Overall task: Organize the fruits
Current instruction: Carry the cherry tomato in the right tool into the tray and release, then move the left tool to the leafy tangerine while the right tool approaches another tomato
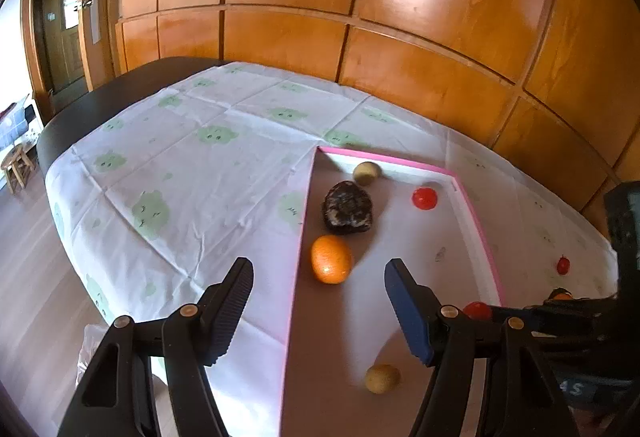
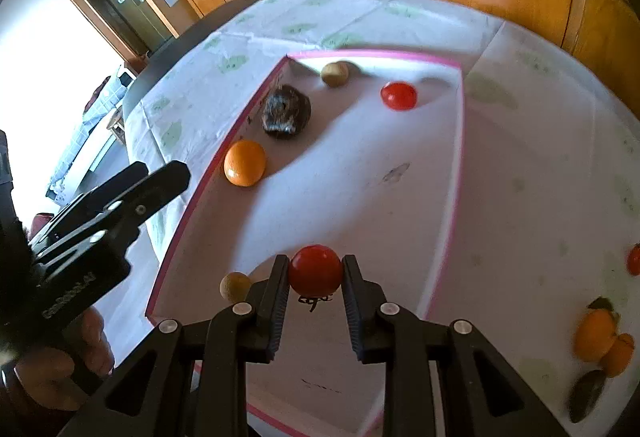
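Note:
A shallow white tray with a pink rim lies on the clothed table. Inside it are an orange, a dark lumpy fruit, a red tomato and two tan round fruits. My right gripper is shut on a second red tomato, held over the tray's near end. My left gripper stands open over the tray's left rim, the orange just beyond its tips and untouched.
To the right of the tray, on the cloth, lie a small red fruit, two orange fruits and a dark one. A wooden panelled wall backs the table. A hand holds the left gripper.

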Available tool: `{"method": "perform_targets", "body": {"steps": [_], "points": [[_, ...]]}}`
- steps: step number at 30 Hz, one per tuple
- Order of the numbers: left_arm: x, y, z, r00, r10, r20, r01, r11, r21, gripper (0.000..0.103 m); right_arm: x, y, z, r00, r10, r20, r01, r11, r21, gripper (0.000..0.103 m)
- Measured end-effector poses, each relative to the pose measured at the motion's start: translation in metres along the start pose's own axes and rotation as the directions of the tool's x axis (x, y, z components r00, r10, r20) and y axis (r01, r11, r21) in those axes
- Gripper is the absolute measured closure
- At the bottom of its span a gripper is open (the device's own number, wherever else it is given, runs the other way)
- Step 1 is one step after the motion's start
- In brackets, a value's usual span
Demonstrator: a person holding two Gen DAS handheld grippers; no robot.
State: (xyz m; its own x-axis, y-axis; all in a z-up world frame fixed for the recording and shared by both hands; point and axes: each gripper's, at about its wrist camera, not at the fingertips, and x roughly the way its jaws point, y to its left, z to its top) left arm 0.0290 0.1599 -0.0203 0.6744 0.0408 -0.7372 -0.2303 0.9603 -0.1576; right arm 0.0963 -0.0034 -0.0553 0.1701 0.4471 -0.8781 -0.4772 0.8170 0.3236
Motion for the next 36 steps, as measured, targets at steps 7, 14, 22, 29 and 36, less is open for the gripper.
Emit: {"method": "perform_targets", "body": {"steps": [7,14,22,29,36], "points": [[0.001,0.001,-0.003,1.0,0.002,-0.011,-0.002,1.0,-0.002,0.034,-0.007,-0.003,-0.001,0.999,-0.028,0.038,0.028,1.0,0.009,0.072],[-0.001,-0.011,-0.004,1.0,-0.023,-0.012,0.023,0.999,0.027,0.034,-0.035,-0.011,-0.011,0.993,-0.055,0.108,0.052,0.998,0.026,0.072],[-0.006,-0.027,-0.008,0.999,-0.045,-0.013,0.046,0.997,0.066,0.034,-0.063,-0.026,-0.024,0.978,-0.128,0.164,0.124,0.992,0.036,0.071],[-0.011,-0.038,-0.011,0.998,-0.06,-0.011,0.061,0.993,0.1,0.034,-0.092,-0.05,-0.032,0.958,-0.199,0.205,0.191,0.98,0.057,0.071],[-0.013,-0.048,-0.013,0.998,-0.067,-0.015,0.069,0.989,0.128,0.034,-0.127,-0.095,-0.047,0.93,-0.289,0.227,0.264,0.955,0.135,0.071]]}}
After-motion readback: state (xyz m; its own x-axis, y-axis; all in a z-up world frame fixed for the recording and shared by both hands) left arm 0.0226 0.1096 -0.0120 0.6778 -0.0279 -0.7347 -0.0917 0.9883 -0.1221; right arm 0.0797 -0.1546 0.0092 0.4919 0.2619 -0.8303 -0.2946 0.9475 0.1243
